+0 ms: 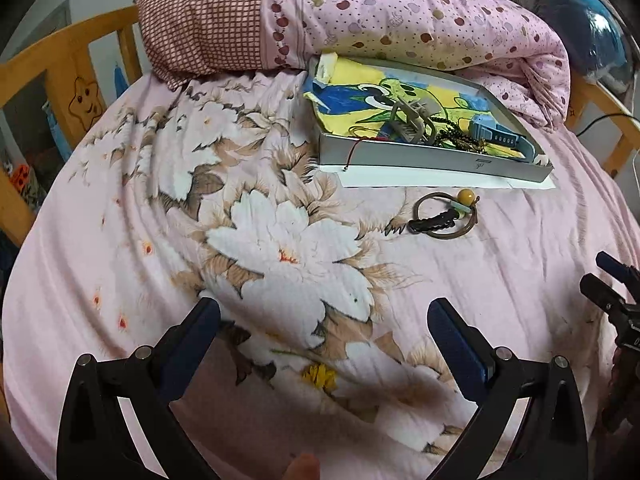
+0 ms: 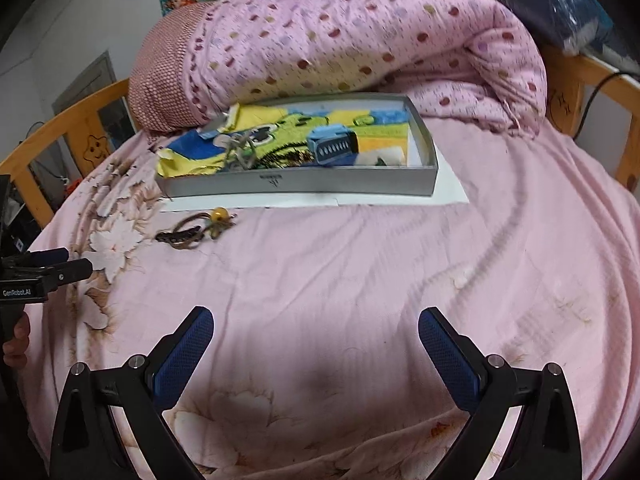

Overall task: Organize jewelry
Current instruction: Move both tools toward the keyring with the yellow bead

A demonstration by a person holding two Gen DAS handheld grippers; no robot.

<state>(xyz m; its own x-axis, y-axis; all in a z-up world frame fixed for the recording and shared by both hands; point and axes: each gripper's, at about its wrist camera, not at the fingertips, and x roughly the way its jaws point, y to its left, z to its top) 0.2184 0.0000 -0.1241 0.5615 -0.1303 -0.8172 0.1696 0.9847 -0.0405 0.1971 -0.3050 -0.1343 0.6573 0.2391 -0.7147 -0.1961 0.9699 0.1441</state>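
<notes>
**Both fingers spread, nothing held**

My left gripper (image 1: 323, 320) and right gripper (image 2: 316, 330) hover with fingers wide apart over the bed sheet (image 2: 360, 264). At 1 o'clock from the left, a beaded hair tie (image 1: 444, 214) lies just before the grey tray (image 1: 432, 162), which holds a claw clip (image 1: 408, 120) and a blue watch (image 1: 494, 134).

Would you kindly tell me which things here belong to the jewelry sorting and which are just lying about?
Job:
- grey tray
- hair tie with bead on the sheet
- hair claw, blue watch, bead chain in the tray

Lying about:
- rolled quilt
- bed rail
- blue bag
</notes>
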